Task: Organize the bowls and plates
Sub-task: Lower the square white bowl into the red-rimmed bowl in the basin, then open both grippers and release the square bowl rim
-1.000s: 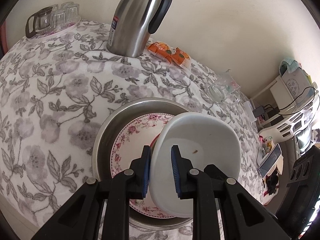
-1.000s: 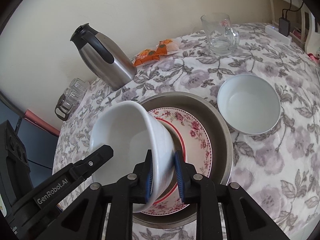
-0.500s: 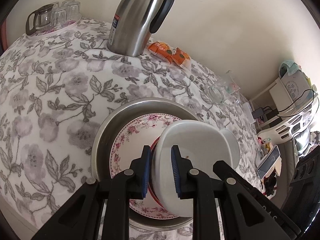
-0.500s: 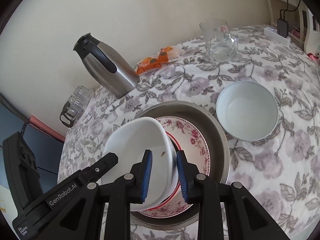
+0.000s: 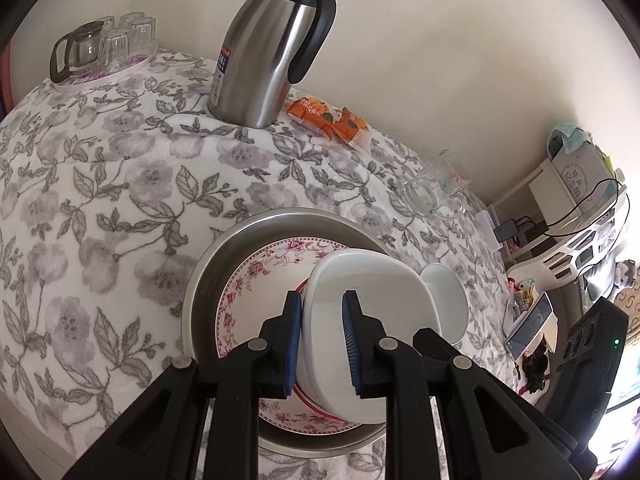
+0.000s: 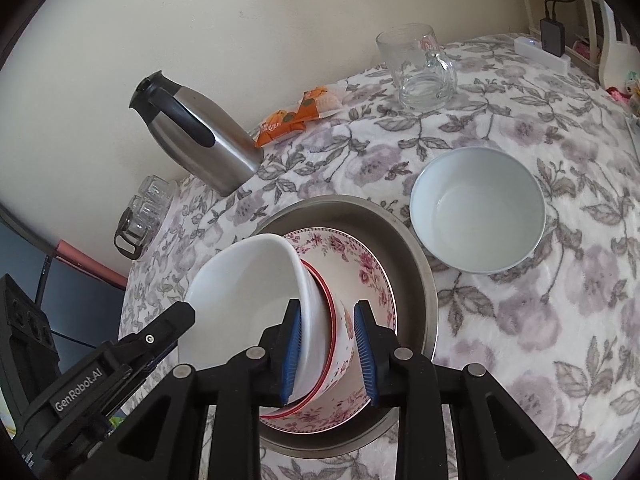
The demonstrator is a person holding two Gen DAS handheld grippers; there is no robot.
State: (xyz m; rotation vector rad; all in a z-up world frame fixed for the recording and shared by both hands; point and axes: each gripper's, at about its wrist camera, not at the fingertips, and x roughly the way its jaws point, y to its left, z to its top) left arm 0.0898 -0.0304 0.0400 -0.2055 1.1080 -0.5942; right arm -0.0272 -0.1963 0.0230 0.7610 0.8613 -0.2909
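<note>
A white bowl (image 5: 372, 300) rests tilted in a red-rimmed floral bowl (image 6: 340, 344), which stands on a floral plate (image 6: 360, 256) inside a steel pan (image 6: 416, 264). My left gripper (image 5: 320, 344) is shut on the white bowl's near rim, one pad inside and one outside. In the right wrist view one of its fingers (image 6: 176, 320) shows at the bowl's left rim. My right gripper (image 6: 328, 352) is open, its pads loosely straddling the walls of both nested bowls. A second white bowl (image 6: 476, 216) sits upright on the cloth, right of the pan.
A steel thermos jug (image 5: 264, 52) stands behind the pan, with orange snack packets (image 5: 328, 120) beside it. A glass mug (image 6: 420, 68) is at the back right. A tray of glasses (image 5: 104, 48) sits far left. Shelves and cables lie past the table's right edge.
The white bowl came down from a steep tilt and settled into the red-rimmed bowl. The right jaws widened off its rim. The left grip stayed the same.
</note>
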